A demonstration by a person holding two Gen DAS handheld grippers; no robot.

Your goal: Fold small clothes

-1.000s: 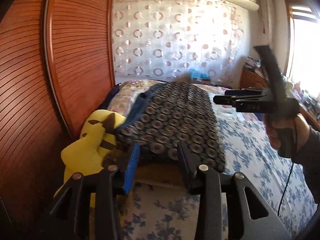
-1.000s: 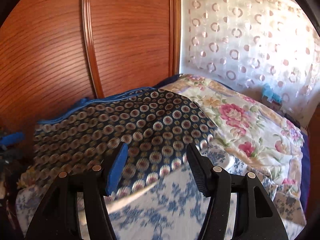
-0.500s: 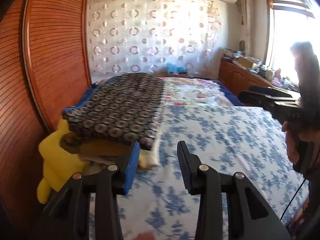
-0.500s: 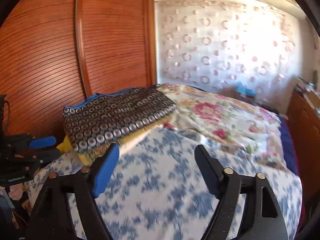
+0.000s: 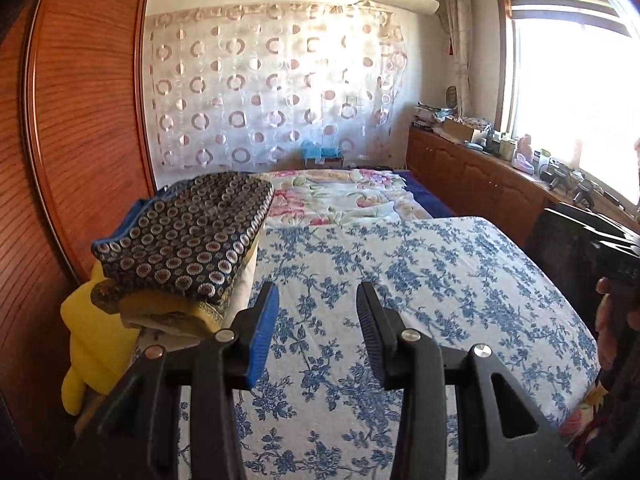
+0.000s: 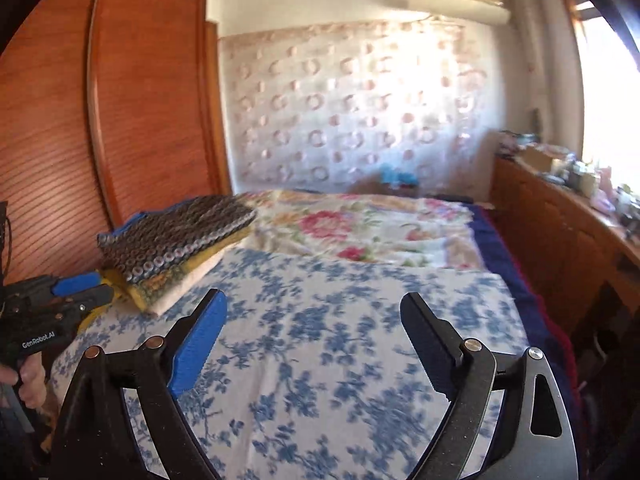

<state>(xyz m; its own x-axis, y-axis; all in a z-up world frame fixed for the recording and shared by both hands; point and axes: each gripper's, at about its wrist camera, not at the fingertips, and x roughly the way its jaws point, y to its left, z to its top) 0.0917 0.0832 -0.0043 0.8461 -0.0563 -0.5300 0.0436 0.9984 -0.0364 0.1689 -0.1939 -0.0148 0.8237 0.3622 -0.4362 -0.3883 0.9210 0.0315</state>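
The left gripper (image 5: 316, 328) has its jaws spread with nothing between them, held above the blue-flowered bedsheet (image 5: 420, 280). The right gripper (image 6: 314, 340) likewise has its jaws spread wide and bare over the same sheet. The folded dark circle-patterned garment (image 5: 188, 236) tops a small stack of folded clothes (image 6: 176, 276) at the bed's left edge, beside the wooden wardrobe (image 5: 80, 120).

yellow plush toy (image 5: 86, 344) mostly hidden under the folded clothes stack (image 5: 188, 240)

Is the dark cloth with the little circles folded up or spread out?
Folded. The dark circle-patterned cloth is a neat rectangle atop the stack of folded clothes.
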